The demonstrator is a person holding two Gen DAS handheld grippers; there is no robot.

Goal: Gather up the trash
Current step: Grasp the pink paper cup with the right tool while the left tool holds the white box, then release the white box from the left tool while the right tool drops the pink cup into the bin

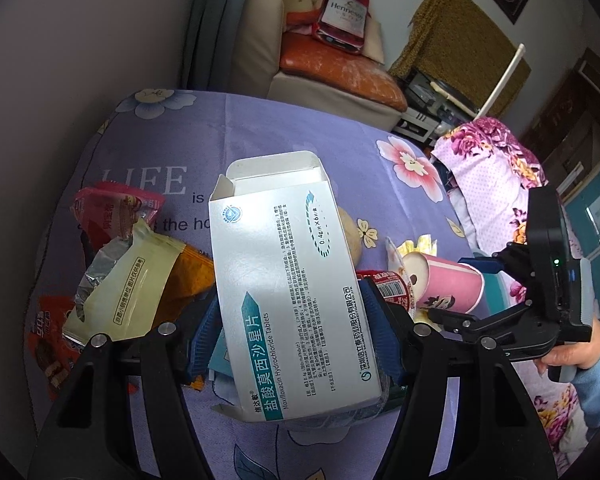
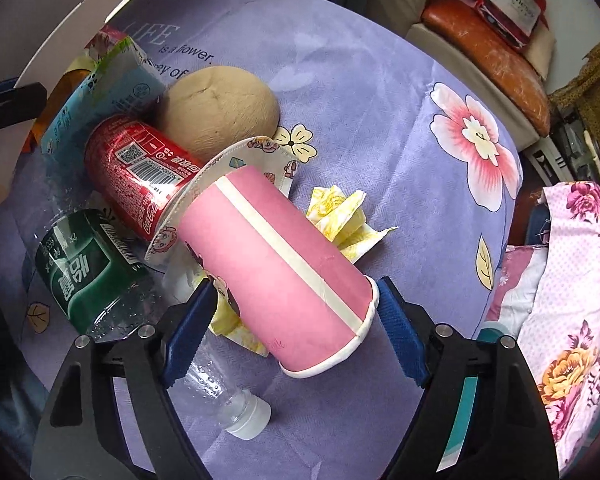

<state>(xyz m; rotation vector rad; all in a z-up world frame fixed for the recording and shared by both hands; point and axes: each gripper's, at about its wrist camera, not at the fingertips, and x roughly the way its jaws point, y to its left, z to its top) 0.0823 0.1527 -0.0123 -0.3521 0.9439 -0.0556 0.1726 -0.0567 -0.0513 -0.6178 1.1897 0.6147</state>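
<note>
The left claw (image 1: 292, 332) pinches the empty tablet box (image 1: 284, 280), lifted off the desk (image 1: 300, 128); the right claw (image 2: 296, 328), spread, straddles the toppled pink paper cup (image 2: 276, 280) to grab it.

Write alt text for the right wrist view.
The right gripper straddles the rim end of a pink paper cup lying on its side on a purple floral cloth, fingers open. Behind it lie a red Coca-Cola can, a green-labelled plastic bottle and crumpled yellow tissue.
</note>
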